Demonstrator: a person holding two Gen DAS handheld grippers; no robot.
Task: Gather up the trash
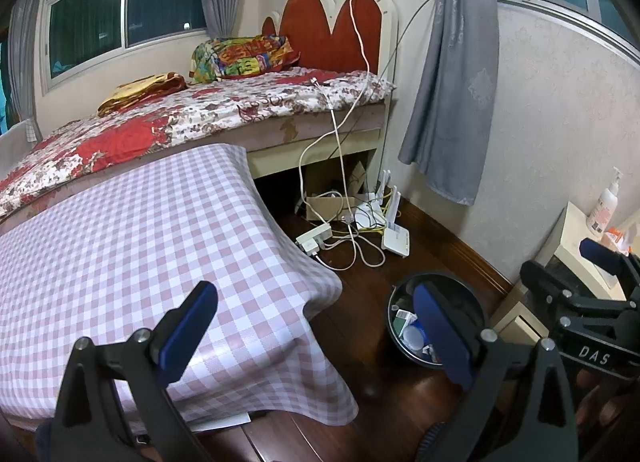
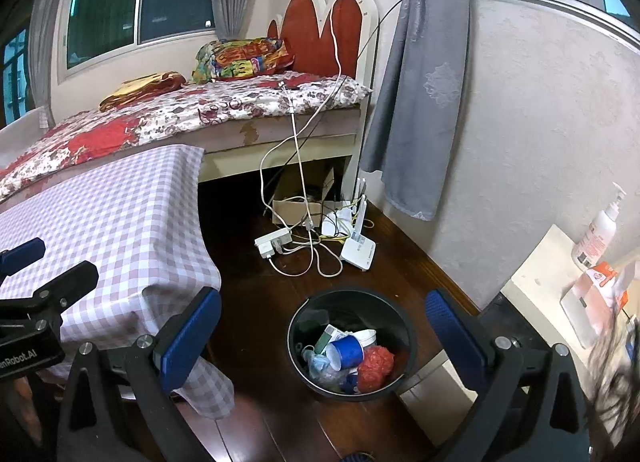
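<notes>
Bedroom floor beside the checked table (image 2: 100, 214) held a black bin (image 2: 352, 342) of trash.
Left gripper (image 1: 316, 326) and right gripper (image 2: 324, 322) both gaped wide, empty, above it.

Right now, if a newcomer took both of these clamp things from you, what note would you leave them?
Left gripper: open, empty, above the checked table's edge.
Right gripper: open, empty, over the black bin on the floor.
Done: blue cup, red bag, carton and wrappers lie in the bin.
Left: no trash shows on the table; check elsewhere.
</notes>
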